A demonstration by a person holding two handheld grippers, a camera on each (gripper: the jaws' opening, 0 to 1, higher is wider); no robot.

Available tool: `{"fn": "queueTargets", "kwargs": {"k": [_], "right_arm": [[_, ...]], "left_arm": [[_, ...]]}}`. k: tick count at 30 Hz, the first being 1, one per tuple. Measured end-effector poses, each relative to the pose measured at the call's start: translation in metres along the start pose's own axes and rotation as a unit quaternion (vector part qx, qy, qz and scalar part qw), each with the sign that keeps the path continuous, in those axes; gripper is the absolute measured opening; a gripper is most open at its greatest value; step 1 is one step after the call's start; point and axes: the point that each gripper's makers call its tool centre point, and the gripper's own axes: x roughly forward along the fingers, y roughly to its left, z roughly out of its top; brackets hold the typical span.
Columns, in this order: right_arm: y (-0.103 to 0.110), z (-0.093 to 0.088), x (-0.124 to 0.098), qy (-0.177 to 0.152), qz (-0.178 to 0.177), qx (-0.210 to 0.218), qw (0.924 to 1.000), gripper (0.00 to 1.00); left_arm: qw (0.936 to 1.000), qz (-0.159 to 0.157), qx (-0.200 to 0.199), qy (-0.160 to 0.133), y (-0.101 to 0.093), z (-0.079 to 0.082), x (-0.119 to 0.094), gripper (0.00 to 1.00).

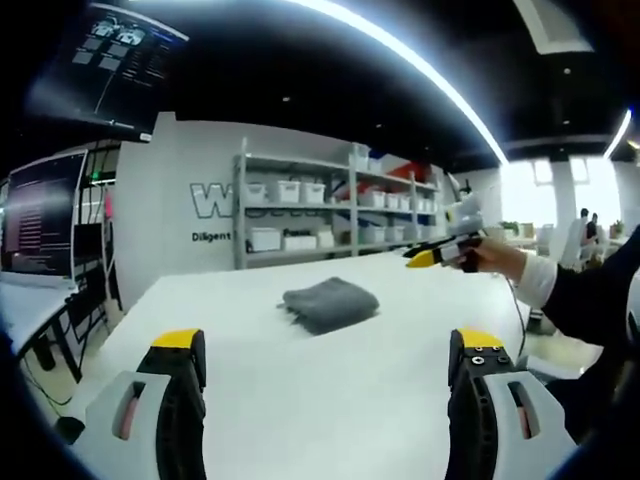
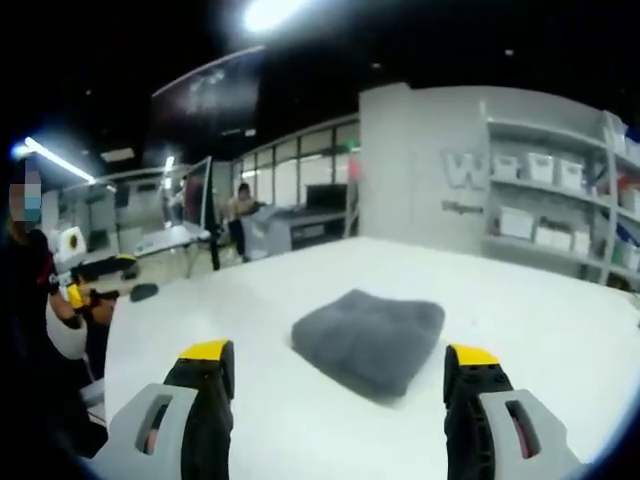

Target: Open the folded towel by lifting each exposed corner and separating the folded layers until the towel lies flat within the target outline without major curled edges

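A grey towel (image 1: 330, 303) lies folded into a thick pad on the white table (image 1: 300, 400). It sits past my left gripper (image 1: 328, 345), whose yellow-tipped jaws stand wide apart and hold nothing. In the right gripper view the towel (image 2: 370, 340) is close, just ahead of my right gripper (image 2: 338, 355) and between the lines of its jaws. That gripper is open too and does not touch the towel. A hand holds the right gripper (image 1: 440, 255) above the table's far right side. The left gripper (image 2: 85, 292) shows at the left table edge, in a person's hand.
Metal shelves with white bins (image 1: 300, 215) stand behind the table. Dark monitors (image 1: 40, 215) are on a desk to the left. More desks and a person (image 2: 240, 210) are in the background. The table edge (image 2: 115, 330) runs near the person holding the grippers.
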Motion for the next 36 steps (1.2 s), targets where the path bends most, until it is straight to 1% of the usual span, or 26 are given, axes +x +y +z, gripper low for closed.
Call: {"fn": "queueTargets", "kwargs": {"k": [5, 9, 13, 15, 17, 20, 25, 31, 36], "right_arm": [[-0.006, 0.001, 0.001, 0.001, -0.001, 0.003, 1.0, 0.87], [-0.005, 0.003, 0.003, -0.003, 0.011, 0.009, 0.9999, 0.87], [-0.005, -0.001, 0.009, 0.005, 0.011, 0.002, 0.9999, 0.86], [-0.006, -0.004, 0.012, 0.007, 0.008, -0.001, 0.9999, 0.85], [-0.007, -0.007, 0.014, 0.013, 0.004, -0.006, 0.9999, 0.84], [-0.004, -0.01, 0.018, 0.018, 0.003, -0.014, 0.9997, 0.83], [-0.001, -0.01, 0.025, 0.021, 0.006, -0.014, 0.9996, 0.82], [-0.005, -0.013, 0.027, 0.025, 0.003, -0.013, 0.9996, 0.81], [-0.007, -0.015, 0.029, 0.02, 0.011, 0.006, 0.9997, 0.8]], "left_arm": [[1.0, 0.006, -0.002, 0.0, 0.004, -0.001, -0.001, 1.0], [1.0, 0.008, -0.001, 0.004, 0.004, -0.003, -0.002, 0.99], [1.0, 0.007, -0.005, 0.003, 0.002, -0.003, -0.001, 0.99], [1.0, 0.006, -0.005, 0.003, 0.002, -0.003, -0.001, 0.97], [0.9998, 0.013, 0.0, -0.013, 0.004, 0.004, -0.004, 0.96], [0.9998, 0.011, -0.004, -0.018, 0.005, 0.007, -0.006, 0.96], [0.9997, 0.017, 0.0, -0.017, 0.008, 0.006, -0.007, 0.96], [0.9997, 0.02, -0.007, -0.009, 0.01, 0.005, -0.008, 0.99], [0.9997, 0.02, -0.01, -0.004, 0.011, 0.002, -0.007, 0.99]]}}
